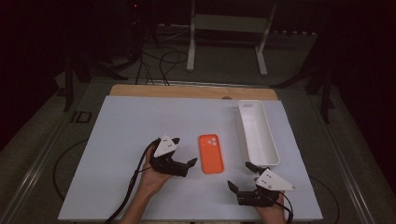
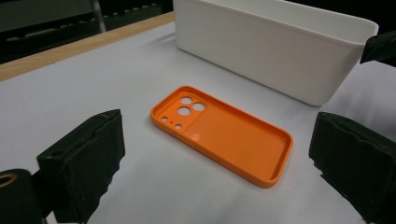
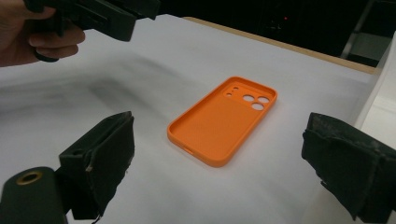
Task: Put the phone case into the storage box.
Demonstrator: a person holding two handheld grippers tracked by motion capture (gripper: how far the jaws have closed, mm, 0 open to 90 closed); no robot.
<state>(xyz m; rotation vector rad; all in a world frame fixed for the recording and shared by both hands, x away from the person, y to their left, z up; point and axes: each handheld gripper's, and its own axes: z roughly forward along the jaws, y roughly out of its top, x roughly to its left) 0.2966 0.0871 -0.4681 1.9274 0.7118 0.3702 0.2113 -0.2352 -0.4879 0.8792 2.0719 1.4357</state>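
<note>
Orange soft-plastic phone case (image 1: pixel 211 153), lying hollow side up on the white table sheet (image 1: pixel 121 135), between my left gripper (image 1: pixel 182 155) and right gripper (image 1: pixel 239 177); both gape wide, empty. Likely light, flexible; I would pinch across its long raised rims.

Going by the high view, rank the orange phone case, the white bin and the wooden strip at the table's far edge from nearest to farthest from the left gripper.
Measured from the left gripper:
1. Orange phone case: just to its right, flat on the white board, hollow side up.
2. White bin: farther right, beyond the case, lying lengthwise.
3. Wooden strip: along the table's far edge, behind everything.
</note>
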